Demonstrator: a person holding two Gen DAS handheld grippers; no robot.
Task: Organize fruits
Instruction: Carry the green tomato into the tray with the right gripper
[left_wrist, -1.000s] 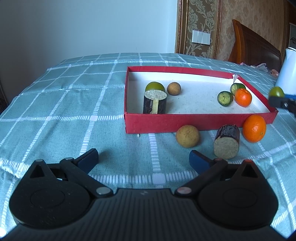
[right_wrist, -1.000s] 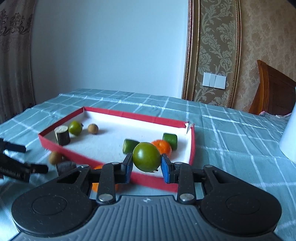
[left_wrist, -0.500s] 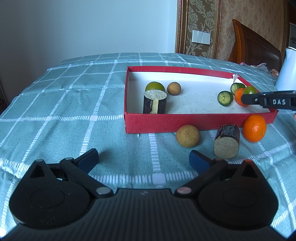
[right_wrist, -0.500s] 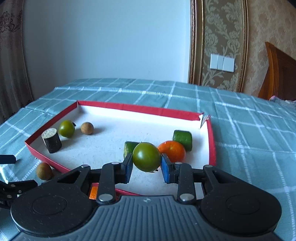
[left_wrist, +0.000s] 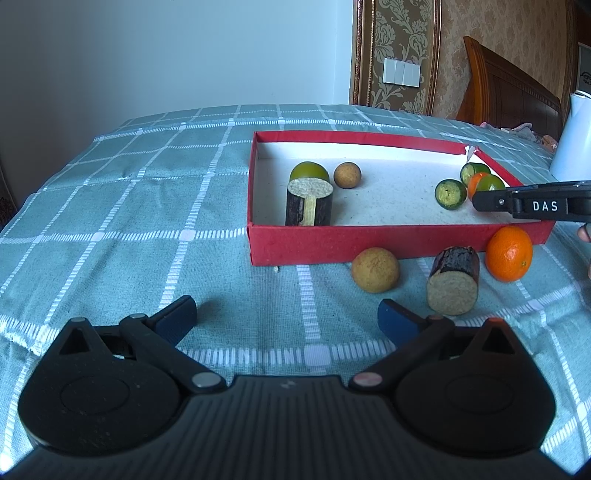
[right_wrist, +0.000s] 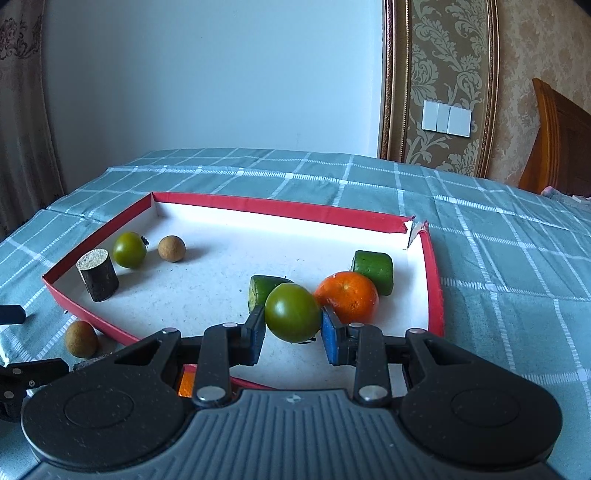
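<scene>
Green, round and glossy: a green fruit (right_wrist: 293, 312) pinched between the blue pads of the right gripper (right_wrist: 293, 325), carried just over the white floor of the red tray (right_wrist: 280, 206), near its right front corner. Directly ahead of the tips, almost touching, an orange mandarin (right_wrist: 349, 301) and a cut green piece (right_wrist: 263, 290); a second green chunk (right_wrist: 372, 270) just behind. Round in shape, so no long axis to mind; free floor lies to the left of the held fruit, toward the tray's middle. Probably a set-down next, best nudged leftward so as not to knock the mandarin.

Left gripper (left_wrist: 288, 314) spread wide, holding nothing, low over the checked teal cloth (left_wrist: 147, 229) in front of the tray. Outside the tray still, just past its near wall: a tan round fruit (left_wrist: 375, 269), a dark bark-skinned log piece (left_wrist: 453, 285) lying with its cut face toward the camera, and a loose orange (left_wrist: 509, 253). Tan fruit slightly right of the open tips and nearest to them, so likely the left side's job. Across the tray's left end, an upright log stub (left_wrist: 309, 201), another green fruit (left_wrist: 308, 171) and a small brown ball (left_wrist: 347, 175).
</scene>
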